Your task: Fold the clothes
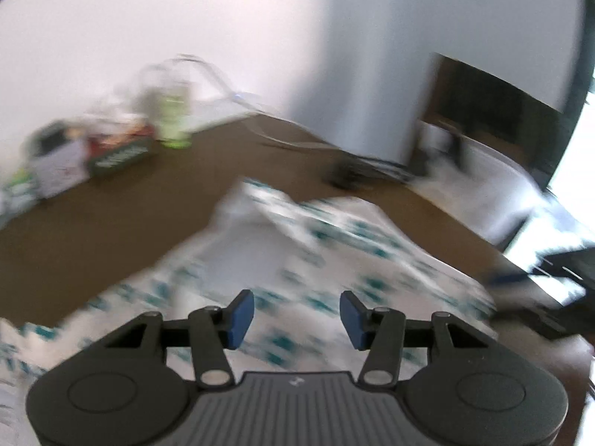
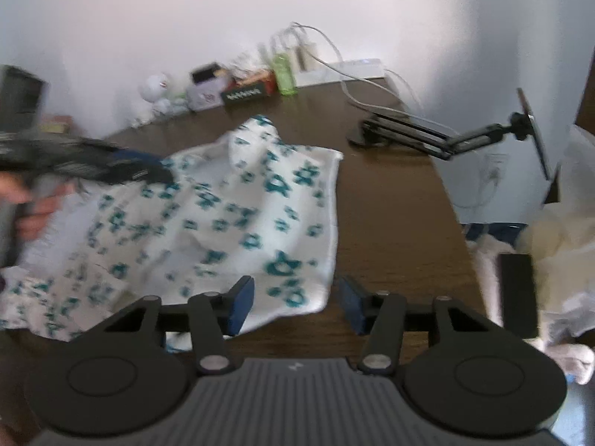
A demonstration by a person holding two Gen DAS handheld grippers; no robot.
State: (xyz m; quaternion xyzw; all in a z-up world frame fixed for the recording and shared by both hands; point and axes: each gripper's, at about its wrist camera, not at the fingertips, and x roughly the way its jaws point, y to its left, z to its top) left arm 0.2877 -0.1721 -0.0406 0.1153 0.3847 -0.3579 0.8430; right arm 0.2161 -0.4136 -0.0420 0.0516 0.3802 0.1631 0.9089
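A white cloth with a teal flower print [image 2: 223,223] lies crumpled on the dark brown table [image 2: 390,204]. My right gripper [image 2: 296,306] hovers over the cloth's near right corner, with its blue pads apart and nothing pressed between them. The left pad [image 2: 241,304] is over the fabric and the right pad is over bare wood. In the blurred left wrist view, my left gripper [image 1: 297,316] stands open above the same cloth [image 1: 297,245], holding nothing. The right wrist view also shows the left gripper [image 2: 160,173], held by a hand [image 2: 37,204] at the cloth's far left edge.
Small boxes [image 2: 223,89], a green bottle [image 2: 284,72], a white figurine [image 2: 156,91] and a power strip with cables [image 2: 353,67] line the wall. A black jointed stand [image 2: 427,133] lies at the back right. Beyond the table's right edge are pale bags [image 2: 557,230].
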